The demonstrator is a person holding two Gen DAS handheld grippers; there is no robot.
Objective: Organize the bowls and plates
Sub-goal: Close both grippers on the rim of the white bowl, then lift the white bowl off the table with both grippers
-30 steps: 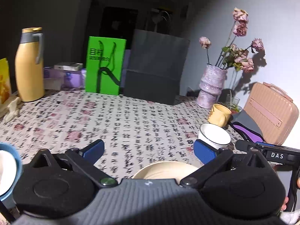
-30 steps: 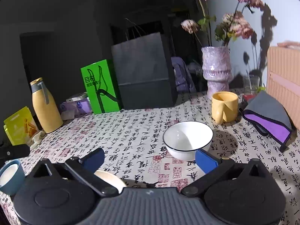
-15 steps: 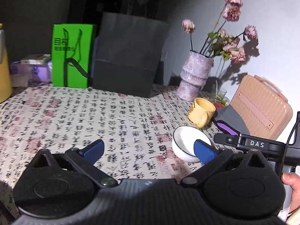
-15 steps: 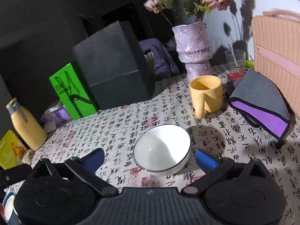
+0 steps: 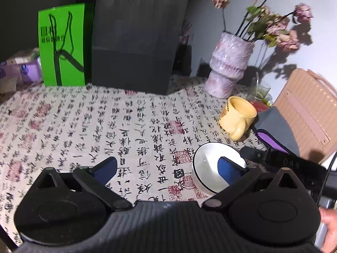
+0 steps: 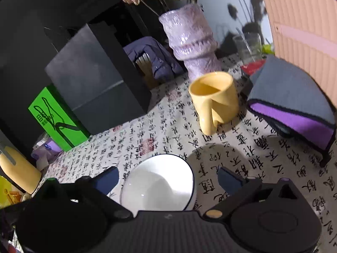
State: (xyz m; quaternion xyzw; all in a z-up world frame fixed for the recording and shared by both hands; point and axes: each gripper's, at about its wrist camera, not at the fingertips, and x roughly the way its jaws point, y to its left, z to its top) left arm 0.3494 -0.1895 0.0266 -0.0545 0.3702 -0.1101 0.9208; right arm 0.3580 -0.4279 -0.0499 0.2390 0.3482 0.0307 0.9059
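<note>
A white bowl with a thin dark rim (image 6: pixel 158 181) stands on the patterned tablecloth. In the right wrist view it lies between the open fingers of my right gripper (image 6: pixel 167 178), nearer the left finger, with nothing gripped. In the left wrist view the same bowl (image 5: pixel 207 164) sits at the lower right, partly behind the right finger of my open, empty left gripper (image 5: pixel 167 166). The black body of the right gripper (image 5: pixel 284 164) shows just beyond the bowl there.
A yellow mug (image 6: pixel 214 99) stands just beyond the bowl. A purple vase of dried flowers (image 6: pixel 190 40), a grey-purple cloth (image 6: pixel 292 103) and a pink case (image 6: pixel 305 25) are at the right. A dark paper bag (image 5: pixel 134 40), a green bag (image 5: pixel 63 46) and a yellow flask (image 6: pixel 16 168) stand behind.
Both grippers have moved right and forward toward the white bowl. The right gripper now straddles it. The cream plate and blue cup have left the views.
</note>
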